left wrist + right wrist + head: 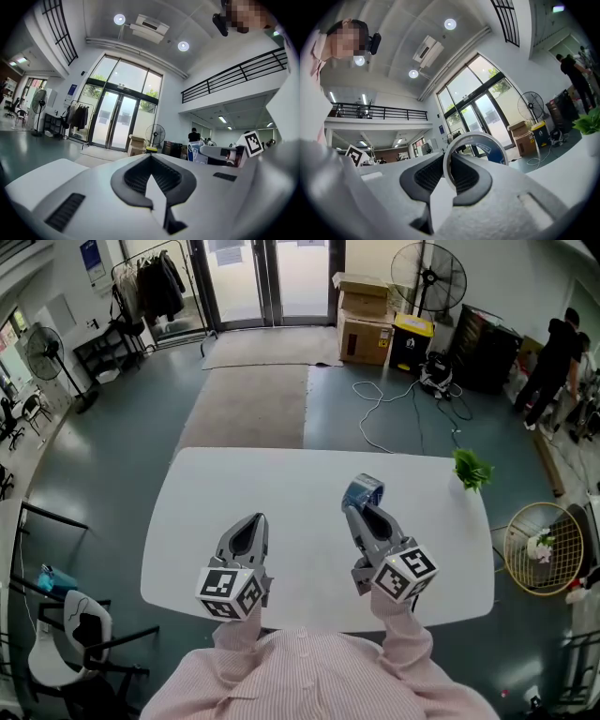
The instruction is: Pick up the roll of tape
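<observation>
1. Pink-striped sleeves (403, 629) come in from 6 o'clock in the head view. Both forearms reach forward over the near edge of the white table (187, 521).
2. The left gripper (251, 523) sits at about 7 o'clock from the table's middle. It lies level and points toward 12 o'clock, with its marker cube (230, 594) nearest the body. In the left gripper view its jaws (151, 159) are closed against each other with nothing between the ribbed pads.
3. The right gripper (367, 512) sits at about 5 o'clock from the table's middle. It is angled toward 11 o'clock, and its own cube is tipped outward to the right.
4. In the right gripper view its jaws (447, 161) are clamped on the roll of tape (490, 147). The ring stands on edge between the pads, its blue printed face turned toward 3 o'clock.
5. In the head view the roll of tape (363, 491) rides at the tip of that gripper, over the middle of the table, slightly toward 1 o'clock.
6. A green plant (472, 468) stands at the table's 2 o'clock corner.
7. Farther off, cardboard boxes (366, 320) and a standing fan (428, 277) are at 1 o'clock on the grey floor. Glass doors (267, 277) are at 12 o'clock.
8. A person in dark clothes (553, 357) stands at 2 o'clock.
</observation>
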Motion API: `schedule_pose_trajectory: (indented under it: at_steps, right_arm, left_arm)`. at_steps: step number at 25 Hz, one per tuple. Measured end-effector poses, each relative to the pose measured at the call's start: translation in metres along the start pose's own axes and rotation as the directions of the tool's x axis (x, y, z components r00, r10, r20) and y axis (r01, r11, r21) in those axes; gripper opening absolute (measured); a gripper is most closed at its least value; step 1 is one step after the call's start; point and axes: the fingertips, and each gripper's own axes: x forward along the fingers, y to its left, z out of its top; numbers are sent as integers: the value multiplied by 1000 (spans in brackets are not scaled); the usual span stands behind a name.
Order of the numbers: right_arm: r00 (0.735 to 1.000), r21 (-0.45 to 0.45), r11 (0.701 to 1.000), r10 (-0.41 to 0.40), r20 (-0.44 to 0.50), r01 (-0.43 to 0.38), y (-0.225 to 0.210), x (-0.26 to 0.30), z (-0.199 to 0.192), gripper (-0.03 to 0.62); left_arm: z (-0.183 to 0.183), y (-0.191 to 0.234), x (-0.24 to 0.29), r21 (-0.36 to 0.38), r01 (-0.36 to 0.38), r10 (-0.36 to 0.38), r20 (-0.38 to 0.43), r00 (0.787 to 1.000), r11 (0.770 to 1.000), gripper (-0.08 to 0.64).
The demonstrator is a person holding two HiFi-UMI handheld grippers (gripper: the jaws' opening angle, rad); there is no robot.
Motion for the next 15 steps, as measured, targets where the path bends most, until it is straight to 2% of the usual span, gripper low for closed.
schedule_pose_trajectory:
  at_steps: [7,15]
  right_arm:
    - [999,-38,998,-40,-8,40,-1,-6,0,51]
    - [999,-39,998,-43,-9,42,6,-10,3,51]
  left_arm:
    - [4,2,-7,15,-11,11,12,1000,1000,0]
    - [7,2,-16,15,-21,21,16,1000,1000,0]
